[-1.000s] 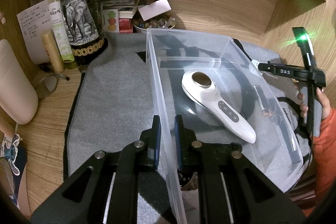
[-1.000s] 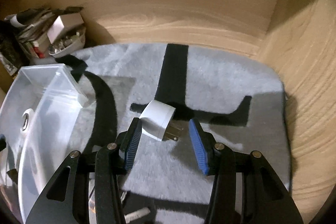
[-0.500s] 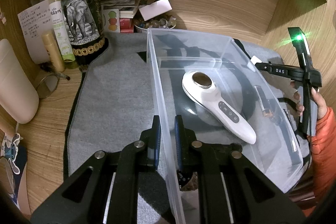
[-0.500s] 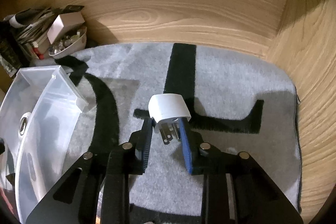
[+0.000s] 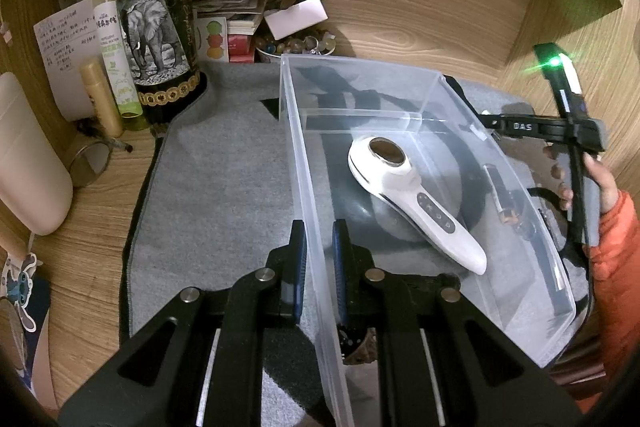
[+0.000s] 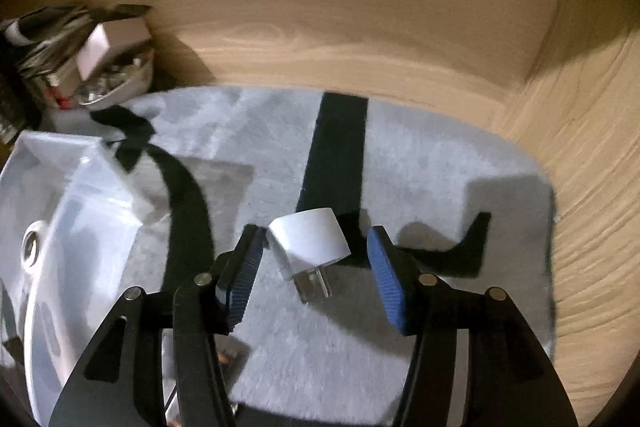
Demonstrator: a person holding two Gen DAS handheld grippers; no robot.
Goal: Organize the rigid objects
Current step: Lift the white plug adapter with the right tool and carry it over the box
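My left gripper (image 5: 319,231) is shut on the near left wall of a clear plastic bin (image 5: 400,95). Inside the bin lie a white handheld device (image 5: 416,199) and a small dark cylinder (image 5: 500,195). In the right wrist view a white plug adapter (image 6: 304,243) lies on the grey mat (image 6: 420,167), prongs toward me. My right gripper (image 6: 315,233) straddles it with its jaws opening. The left pad is close to the plug's corner and the right pad stands well apart. The bin (image 6: 80,163) sits to the left.
A dark wine bottle (image 5: 156,27), a spray bottle (image 5: 112,39), papers and a bowl of beads (image 5: 296,45) crowd the back left corner. A white rounded object (image 5: 28,163) stands at the left. Wooden walls close in behind and to the right. A hand (image 5: 596,179) in an orange sleeve shows at the right.
My right gripper closed on the plug's prongs half a second ago, then spread wide; the plug now rests on the mat between the jaws. The left gripper has not moved.
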